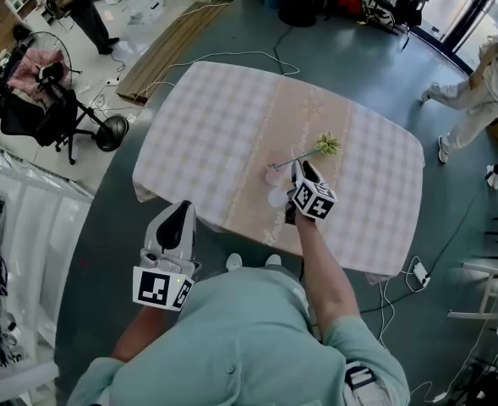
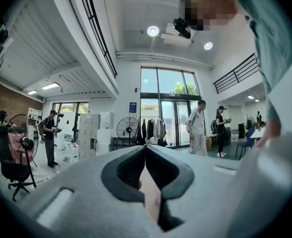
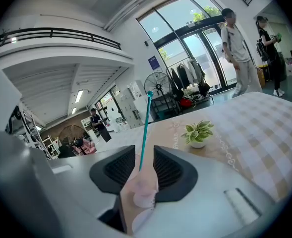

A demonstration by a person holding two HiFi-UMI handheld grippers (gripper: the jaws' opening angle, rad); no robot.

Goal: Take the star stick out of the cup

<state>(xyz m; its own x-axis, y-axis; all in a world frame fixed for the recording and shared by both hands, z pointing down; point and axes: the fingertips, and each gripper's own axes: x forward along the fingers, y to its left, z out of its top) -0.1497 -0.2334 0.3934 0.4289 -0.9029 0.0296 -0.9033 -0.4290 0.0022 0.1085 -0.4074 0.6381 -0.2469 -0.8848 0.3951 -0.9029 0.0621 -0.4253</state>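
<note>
The right gripper [image 3: 145, 152], at the centre of the head view, reaches over the desk [image 1: 215, 125] and pinches what looks like the pale pink cup [image 3: 142, 190], probably to steady it. The teal stick [image 3: 144, 133] is still in the cup, rising between the jaws and leaning toward the plant [image 3: 198, 133] just right of centre. The left gripper [image 2: 145, 152], lower left in the head view, is pressed together and empty, held off the desk near the body, seemingly waiting. Count: two grippers, one cup, one stick, one plant, one desk.
</note>
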